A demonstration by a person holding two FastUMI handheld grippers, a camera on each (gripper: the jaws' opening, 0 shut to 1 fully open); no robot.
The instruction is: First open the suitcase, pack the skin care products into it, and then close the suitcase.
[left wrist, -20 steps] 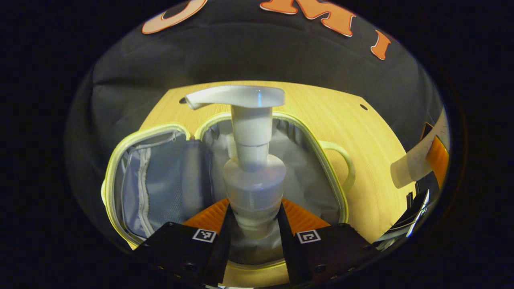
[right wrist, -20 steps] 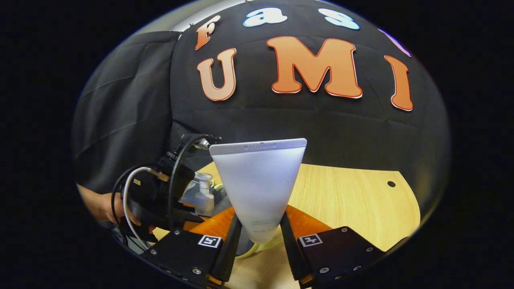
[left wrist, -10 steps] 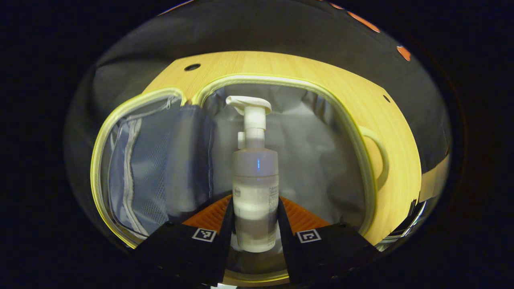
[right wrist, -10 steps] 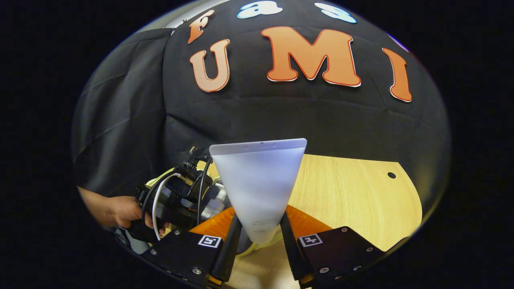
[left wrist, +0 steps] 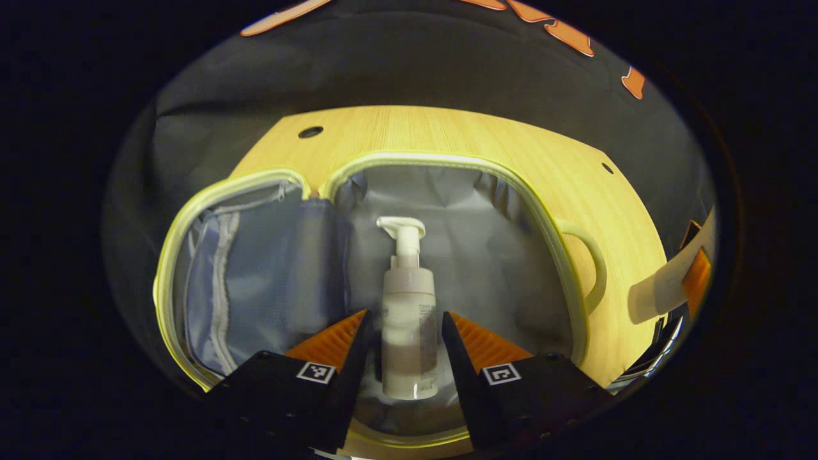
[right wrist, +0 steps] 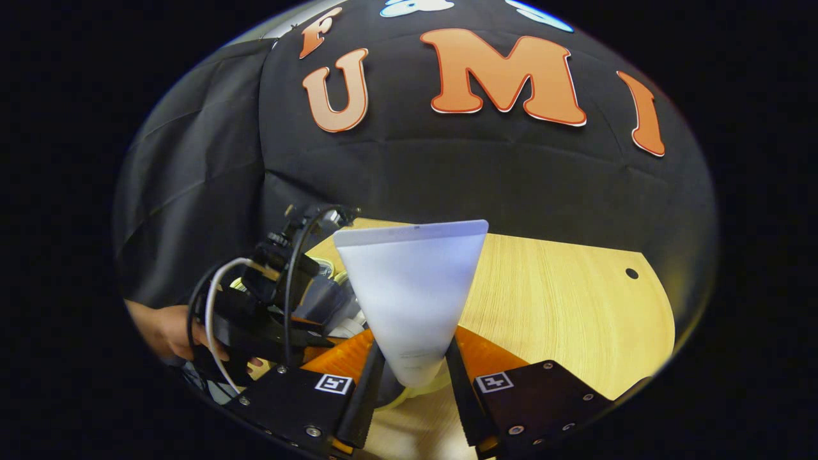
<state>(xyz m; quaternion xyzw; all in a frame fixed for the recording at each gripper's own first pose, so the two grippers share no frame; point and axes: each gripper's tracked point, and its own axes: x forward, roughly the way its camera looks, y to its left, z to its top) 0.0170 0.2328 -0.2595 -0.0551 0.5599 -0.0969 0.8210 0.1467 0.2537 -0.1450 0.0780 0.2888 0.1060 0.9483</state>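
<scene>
- Pump bottle (left wrist: 409, 319) is found lying inside the open suitcase (left wrist: 562, 255), long axis along the parted left gripper (left wrist: 401, 332) (apparently released).
- Tube (right wrist: 412, 294) is clamped upright in the right gripper (right wrist: 409, 377), suitcase to its left.

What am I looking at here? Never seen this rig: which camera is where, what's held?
No robot arm: a person holds a two-finger gripper in each hand, and a fisheye camera rides on each, looking along its fingers.

The left gripper view looks down into an open suitcase lying on a wooden table. A pump bottle lies in the suitcase's grey-lined half, between the left gripper fingers, which stand apart from it, so it looks released.

The right gripper view shows the right gripper shut on a white tube, held above the table. The left gripper and the hand holding it appear at the left of that view.
</scene>
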